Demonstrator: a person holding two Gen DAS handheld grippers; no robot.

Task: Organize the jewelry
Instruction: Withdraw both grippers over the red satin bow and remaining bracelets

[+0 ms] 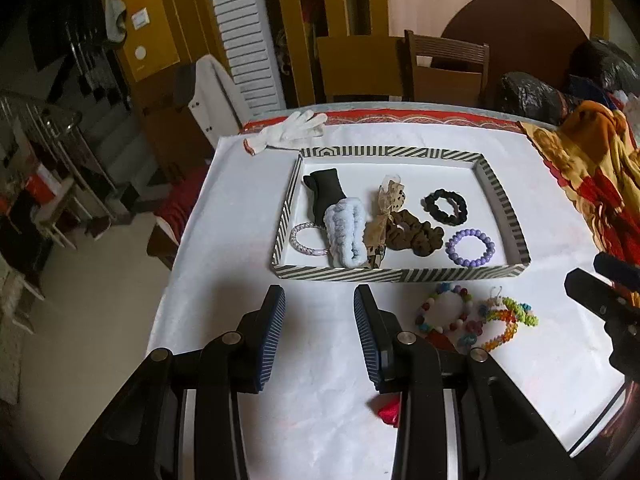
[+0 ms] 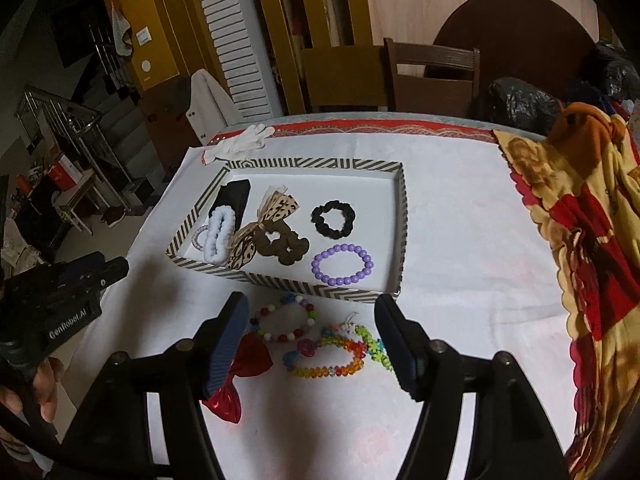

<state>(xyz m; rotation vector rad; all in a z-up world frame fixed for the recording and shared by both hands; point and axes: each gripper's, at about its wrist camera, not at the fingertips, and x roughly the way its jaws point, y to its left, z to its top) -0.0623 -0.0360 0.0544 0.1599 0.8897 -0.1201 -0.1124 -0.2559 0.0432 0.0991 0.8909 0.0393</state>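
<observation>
- My right gripper (image 2: 310, 344) hangs over the loose pieces, jaws spread wide with nothing between the pads; the bracelets on the cloth show through the gap.
- Straight ahead and below it: the multicoloured bead bracelet (image 2: 283, 318), lying flat as a ring, just short of the striped tray (image 2: 401, 236). Beside it, toward my right finger, the rainbow bracelet (image 2: 326, 360), tangled with a green one.
- The red bow (image 2: 234, 380) sits partly under my left finger in this view.
- My left gripper (image 1: 320, 320) is also parted and empty, over bare cloth; the bracelets lie off to its right. So my right hand is nearer, I'd say.
- The tray lies beyond, long side across; the purple bead bracelet (image 2: 342, 264) is already inside, with scrunchies.
- The tabletop (image 2: 460, 240) wears a white cloth; a patterned blanket (image 2: 580, 220) drapes over the right edge, a white glove (image 2: 240, 142) lies behind the tray.
- Chairs and a staircase stand beyond.
</observation>
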